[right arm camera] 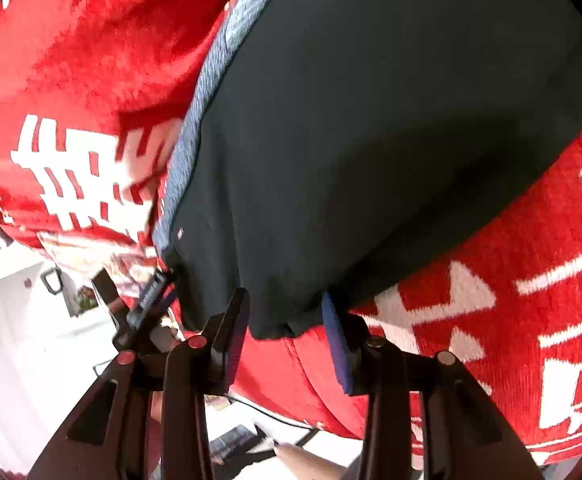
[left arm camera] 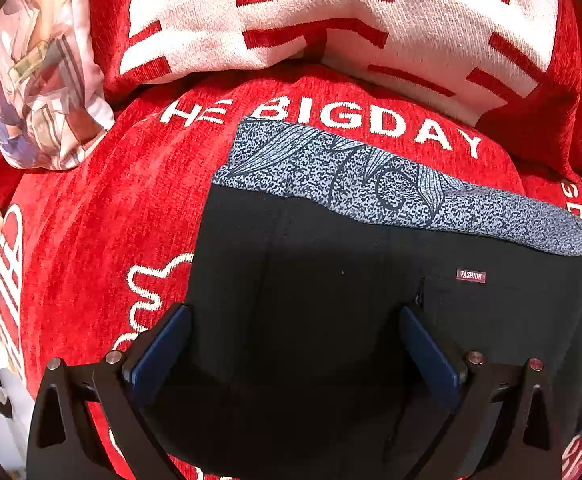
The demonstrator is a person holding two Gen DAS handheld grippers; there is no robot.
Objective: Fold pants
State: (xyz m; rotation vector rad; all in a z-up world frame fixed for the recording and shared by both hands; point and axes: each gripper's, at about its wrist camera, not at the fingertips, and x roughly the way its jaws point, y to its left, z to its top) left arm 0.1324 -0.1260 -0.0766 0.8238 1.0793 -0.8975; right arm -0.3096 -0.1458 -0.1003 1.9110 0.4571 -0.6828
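Black pants (left arm camera: pixel 331 288) with a speckled grey-blue waistband (left arm camera: pixel 371 176) and a small "FASHION" tag (left arm camera: pixel 471 275) lie flat on a red blanket (left arm camera: pixel 91 220). My left gripper (left arm camera: pixel 297 320) is open, its blue pads standing over the black cloth just below the waistband. In the right wrist view the pants (right arm camera: pixel 371 120) fill the middle, with the waistband (right arm camera: pixel 195 120) along their left edge. My right gripper (right arm camera: pixel 287 312) is open, its jaws on either side of the pants' near corner. The left gripper (right arm camera: pixel 147 300) shows at the pants' left edge.
The red blanket (right arm camera: pixel 71 60) with white lettering covers the surface. A red-and-white cushion (left arm camera: pixel 331 12) lies behind the pants, a patterned pillow (left arm camera: pixel 39 80) at the left. White floor and clutter (right arm camera: pixel 19 320) lie beyond the blanket's edge.
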